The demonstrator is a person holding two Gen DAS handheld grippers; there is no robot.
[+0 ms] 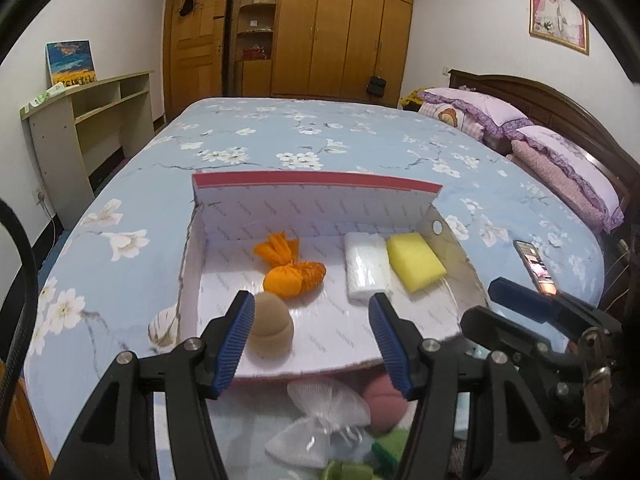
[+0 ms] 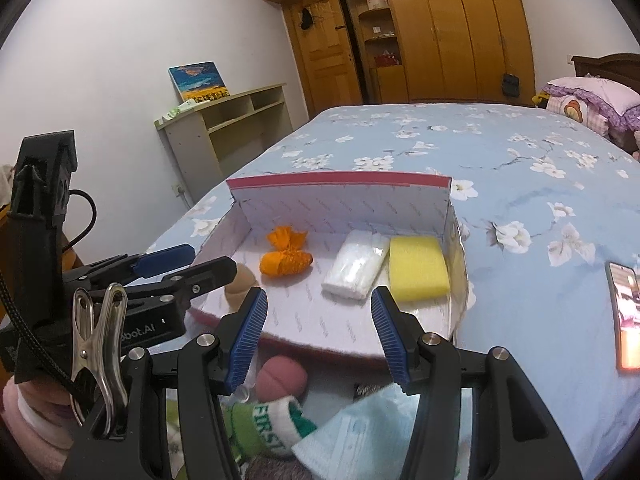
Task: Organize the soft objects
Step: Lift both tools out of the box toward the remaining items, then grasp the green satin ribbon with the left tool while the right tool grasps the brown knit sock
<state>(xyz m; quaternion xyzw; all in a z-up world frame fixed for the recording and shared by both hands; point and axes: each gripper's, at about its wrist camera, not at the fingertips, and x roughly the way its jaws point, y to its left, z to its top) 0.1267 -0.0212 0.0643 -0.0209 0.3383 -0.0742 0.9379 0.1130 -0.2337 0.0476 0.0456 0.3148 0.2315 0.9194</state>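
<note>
Your left gripper [image 1: 312,344] hangs over the near edge of the shallow white box [image 1: 320,204], its 2 blue pads spread apart with nothing between them. Your right gripper [image 2: 320,336] hovers just beside it at the same edge, pads likewise apart and holding nothing.

Inside the box you have 4 soft things on its floor: the tan round puff [image 1: 270,328] in the near left corner, just beside your left pad; the orange cloth pouch [image 1: 290,268] behind it near the middle; the white tissue pack [image 1: 366,266] to the right of that; and the yellow sponge [image 1: 416,260] touching the pack, against the right wall.

In front of the box, on the blue flowered bedspread [image 1: 280,136], lie the loose items: a white mesh bag [image 1: 320,420], a pink ball [image 2: 280,378], a green and white sock [image 2: 272,420] and a pale blue face mask [image 2: 352,432]. A phone [image 2: 626,316] lies on the bed to your right.
</note>
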